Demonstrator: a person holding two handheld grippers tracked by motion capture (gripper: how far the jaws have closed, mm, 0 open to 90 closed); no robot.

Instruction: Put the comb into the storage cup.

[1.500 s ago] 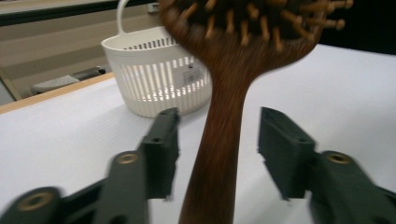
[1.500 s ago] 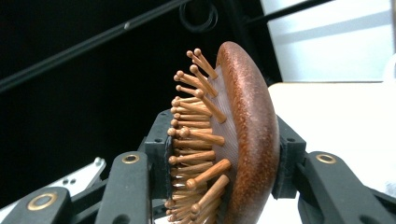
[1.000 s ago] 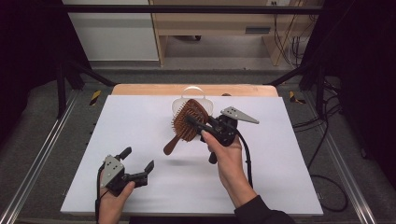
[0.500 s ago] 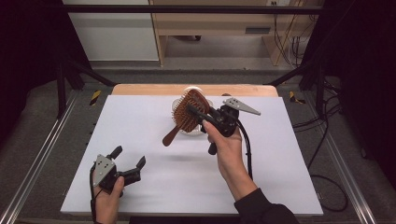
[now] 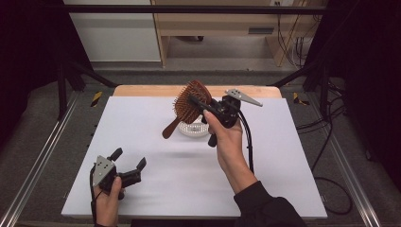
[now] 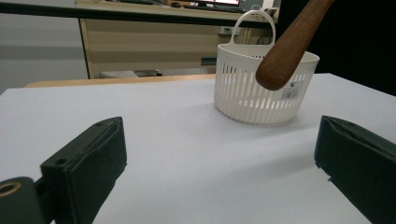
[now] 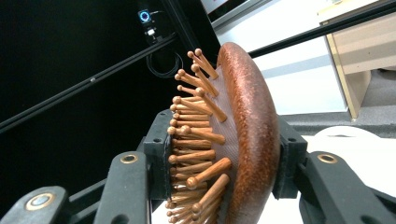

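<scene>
A brown wooden hairbrush (image 5: pixel 188 103) hangs in the air, tilted, its handle end pointing down-left just above a small white slotted basket (image 5: pixel 195 129). My right gripper (image 5: pixel 195 100) is shut on the brush head. In the right gripper view the pads clamp the bristle side and the back of the brush (image 7: pixel 247 130). My left gripper (image 5: pixel 128 160) rests open near the front left of the white table sheet (image 5: pixel 142 123), with nothing between its jaws. The left gripper view looks between its jaws at the basket (image 6: pixel 261 88) and the brush handle (image 6: pixel 292 44) over its rim.
The basket stands at the far middle of the sheet, with a wooden table edge (image 5: pixel 142 90) behind it. Metal frame rails (image 5: pixel 42 156) run along both sides. Cables (image 5: pixel 326 137) lie on the floor at the right. A wooden cabinet (image 5: pixel 222 23) stands beyond the table.
My right gripper has lifted the brush and carried it farther back, over the basket. My left gripper has drifted left, toward the front left corner, still open.
</scene>
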